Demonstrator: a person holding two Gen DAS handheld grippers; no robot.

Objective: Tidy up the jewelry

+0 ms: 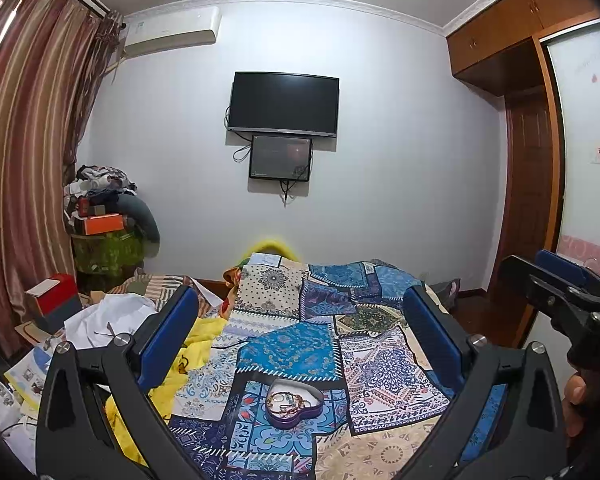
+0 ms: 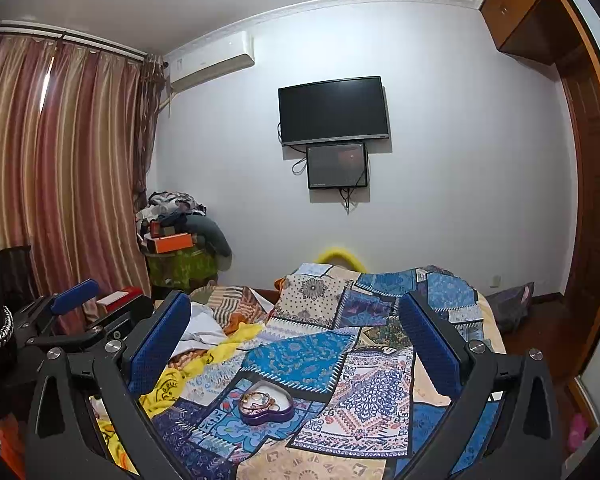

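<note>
A heart-shaped tin [image 1: 295, 402] is set on the patchwork quilt [image 1: 300, 350], lid off, with tangled jewelry [image 1: 288, 400] inside. Both grippers are held above the quilt, apart from the tin. The left gripper [image 1: 300, 300] is seen with its jaws spread wide and nothing held. The right gripper [image 2: 296, 306] is likewise wide and unloaded. In the right view the tin [image 2: 266, 402] is framed between the fingers [image 2: 160, 340].
</note>
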